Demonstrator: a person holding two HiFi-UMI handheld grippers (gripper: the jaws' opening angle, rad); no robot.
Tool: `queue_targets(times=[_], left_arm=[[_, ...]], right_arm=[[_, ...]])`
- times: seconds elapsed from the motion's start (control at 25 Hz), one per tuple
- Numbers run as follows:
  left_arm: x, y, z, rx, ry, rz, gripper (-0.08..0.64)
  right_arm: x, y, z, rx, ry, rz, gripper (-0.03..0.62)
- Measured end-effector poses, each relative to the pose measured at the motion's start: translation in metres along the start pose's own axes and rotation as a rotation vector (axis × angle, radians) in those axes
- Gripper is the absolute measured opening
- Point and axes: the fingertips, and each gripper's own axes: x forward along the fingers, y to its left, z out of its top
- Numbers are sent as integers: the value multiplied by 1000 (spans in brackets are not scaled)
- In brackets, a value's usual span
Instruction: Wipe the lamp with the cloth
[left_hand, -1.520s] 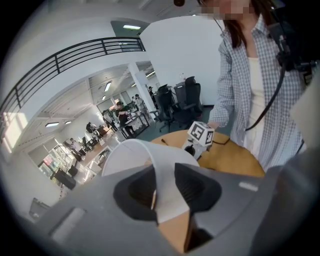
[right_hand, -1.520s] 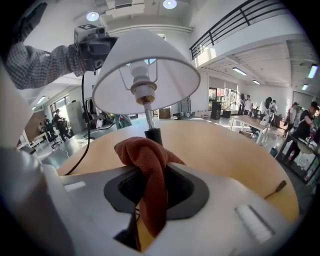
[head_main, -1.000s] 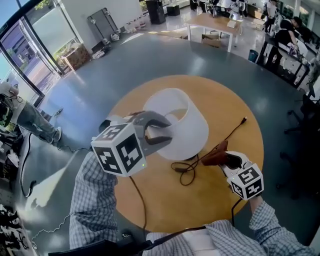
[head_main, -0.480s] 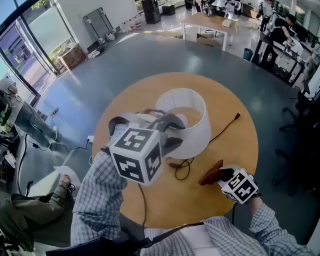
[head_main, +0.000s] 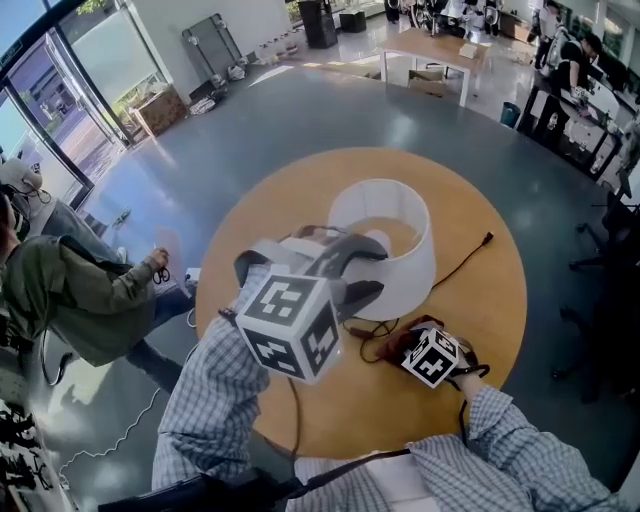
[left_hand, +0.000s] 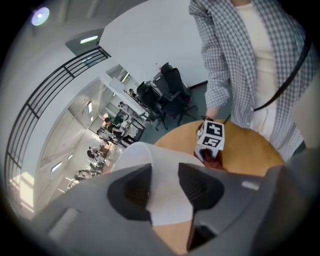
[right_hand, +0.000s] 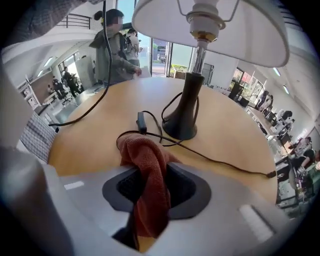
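Note:
The lamp's white shade (head_main: 385, 240) stands over the middle of the round wooden table (head_main: 480, 300). My left gripper (head_main: 352, 268) reaches to the shade's near left side. Its jaws are opening, and the shade (left_hand: 152, 172) shows white in the gap between them (left_hand: 164, 187). My right gripper (head_main: 408, 345) is low over the table by the lamp's foot. It is shut on the rust-brown cloth (right_hand: 147, 170), though its jaws are easing open. The cloth's front end bunches on the tabletop beside the black cord (right_hand: 155, 132). The dark base (right_hand: 182, 127) and stem stand just beyond.
The lamp's cord (head_main: 455, 268) runs right across the table to a loose plug. A person (head_main: 70, 290) crouches on the floor left of the table. Desks, chairs and people fill the back of the hall (head_main: 430, 45).
My right gripper has sunk to the table and moved left toward the lamp's foot, cloth with it. My left gripper has shifted right along the shade. A person has crouched down at the left.

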Motion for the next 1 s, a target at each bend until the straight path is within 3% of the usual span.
queue_targets(times=[0.08, 0.24, 0.4, 0.56, 0.76, 0.96, 1.0], left_arm=[[0, 0, 0, -18, -17, 22, 167], [-2, 2, -4, -53, -40, 63, 198], [-8, 8, 7, -145, -129, 131, 238], [-25, 19, 16, -241, -243, 249, 244], [-55, 6, 12, -384, -357, 395, 226], [-67, -27, -4, -561, -404, 476, 76], [-65, -38, -5, -598, -418, 481, 40]], right_arm=[[7, 3, -2, -6, 4, 15, 149], [11, 7, 6, 22, -30, 27, 296], [-10, -2, 13, 69, -120, 5, 313], [-40, -9, 15, 28, -183, -68, 281], [-84, -17, 23, 123, -329, -196, 181], [-122, -16, 27, 286, -515, -252, 5], [-129, -11, 30, 306, -548, -243, 3]])
